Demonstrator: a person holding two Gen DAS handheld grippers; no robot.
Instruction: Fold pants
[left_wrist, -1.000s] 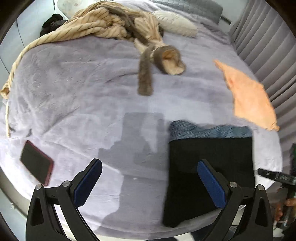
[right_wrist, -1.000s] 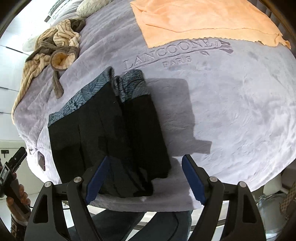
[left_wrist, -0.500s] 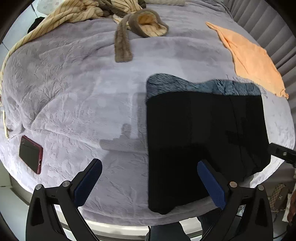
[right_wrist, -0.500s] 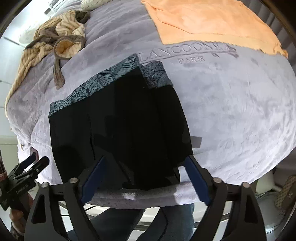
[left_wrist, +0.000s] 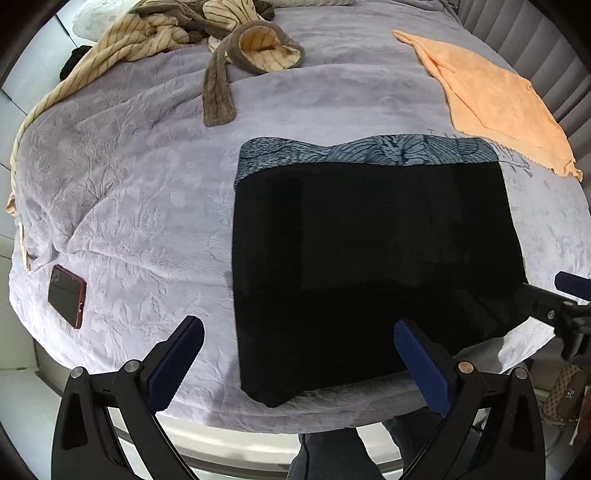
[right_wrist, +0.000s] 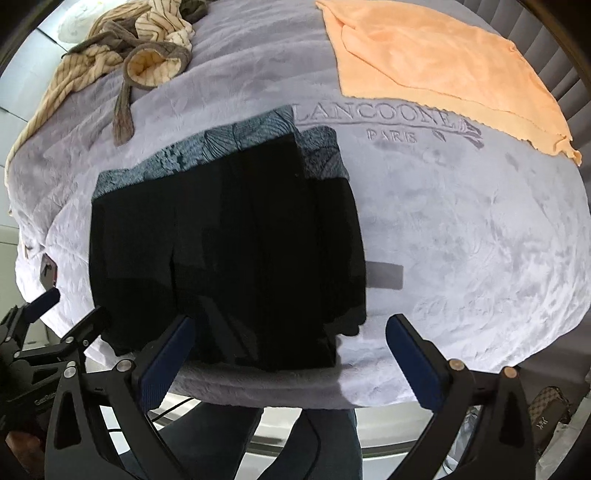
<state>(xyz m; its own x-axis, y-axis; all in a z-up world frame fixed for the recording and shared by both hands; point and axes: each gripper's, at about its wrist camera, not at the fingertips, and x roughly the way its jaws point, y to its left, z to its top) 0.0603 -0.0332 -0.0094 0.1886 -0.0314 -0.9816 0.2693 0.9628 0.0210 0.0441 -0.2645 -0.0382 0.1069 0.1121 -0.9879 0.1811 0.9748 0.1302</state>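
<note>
Phone (left_wrist: 66, 301): seen at the left edge of the bed (left_wrist: 147, 206), well apart from the pants.
Left hand-held gripper (left_wrist: 293, 363): jaws held wide apart over the near left corner of the pants, nothing clamped.
Pants (left_wrist: 369, 266): black, folded into a rectangle, laid flat near the bed's near edge, patterned band at the far side.
Right hand-held gripper (right_wrist: 288, 360): jaws just spread wide, nothing pressed; the near edge of the pants is seen between them.
Orange cloth (right_wrist: 436, 62): spread far right.

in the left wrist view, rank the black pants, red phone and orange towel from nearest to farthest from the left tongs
1. black pants: directly ahead of the left tongs, partly between the open fingers.
2. red phone: off to the left on the blanket.
3. orange towel: far upper right, near the curtain.
</note>
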